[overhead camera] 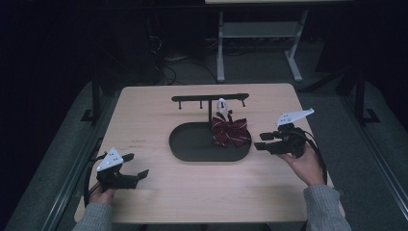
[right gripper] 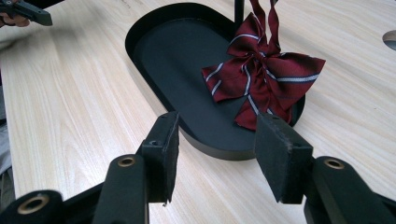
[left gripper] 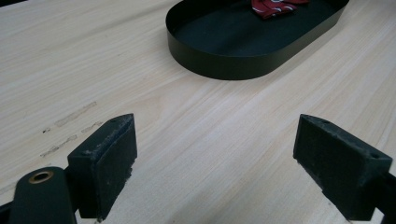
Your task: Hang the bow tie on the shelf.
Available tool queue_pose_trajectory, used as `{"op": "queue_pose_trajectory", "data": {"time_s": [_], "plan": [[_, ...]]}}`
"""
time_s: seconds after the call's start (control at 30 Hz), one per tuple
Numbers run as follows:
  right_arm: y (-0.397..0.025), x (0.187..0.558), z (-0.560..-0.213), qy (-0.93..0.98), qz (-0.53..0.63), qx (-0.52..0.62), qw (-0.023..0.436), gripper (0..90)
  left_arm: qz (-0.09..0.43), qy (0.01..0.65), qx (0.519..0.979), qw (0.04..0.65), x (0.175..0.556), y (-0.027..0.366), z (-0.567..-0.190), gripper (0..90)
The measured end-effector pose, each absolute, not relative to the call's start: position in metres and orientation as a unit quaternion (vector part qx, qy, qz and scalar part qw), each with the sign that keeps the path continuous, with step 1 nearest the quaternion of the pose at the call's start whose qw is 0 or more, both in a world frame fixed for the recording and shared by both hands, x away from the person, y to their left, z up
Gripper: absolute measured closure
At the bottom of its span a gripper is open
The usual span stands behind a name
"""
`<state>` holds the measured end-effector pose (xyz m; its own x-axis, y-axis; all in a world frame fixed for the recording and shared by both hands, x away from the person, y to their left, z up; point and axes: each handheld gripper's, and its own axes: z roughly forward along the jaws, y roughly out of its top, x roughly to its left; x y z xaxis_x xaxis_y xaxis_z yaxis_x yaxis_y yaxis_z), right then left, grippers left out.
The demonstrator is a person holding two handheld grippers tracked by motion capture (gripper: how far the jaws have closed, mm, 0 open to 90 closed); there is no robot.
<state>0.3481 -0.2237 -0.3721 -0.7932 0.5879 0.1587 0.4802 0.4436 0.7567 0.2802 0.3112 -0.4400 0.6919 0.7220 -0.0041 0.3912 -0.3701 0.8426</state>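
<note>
Right gripper view: dark red striped fabric bow [right gripper: 261, 79] hung from black T-shaped stand [overhead camera: 210, 98], resting over right end of black oval metal tray [right gripper: 154, 28], straight ahead of open, empty right hand-held gripper [right gripper: 217, 149]. Left hand-held gripper [overhead camera: 135, 166] open, well apart.

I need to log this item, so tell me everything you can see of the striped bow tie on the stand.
The bow tie is dark red fabric with thin white and dark stripes, tied in a layered bow with tails pointing down. It hangs by its strap from the black rack's crossbar, beside the post. Its lower edges reach the right end of the black oval tray; whether they touch the tray I cannot tell. Neither gripper touches it.
</note>
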Motion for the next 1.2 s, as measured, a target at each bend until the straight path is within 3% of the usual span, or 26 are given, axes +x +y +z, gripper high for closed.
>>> {"op": "queue_pose_trajectory", "data": {"time_s": [1.2], "plan": [[-0.246, 0.309, -0.419, 0.840, 0.416, 0.346, 0.036, 46.5, 0.187, 0.342, 0.809, 0.439, 0.280, 0.311, -0.440, 13.0]]}}
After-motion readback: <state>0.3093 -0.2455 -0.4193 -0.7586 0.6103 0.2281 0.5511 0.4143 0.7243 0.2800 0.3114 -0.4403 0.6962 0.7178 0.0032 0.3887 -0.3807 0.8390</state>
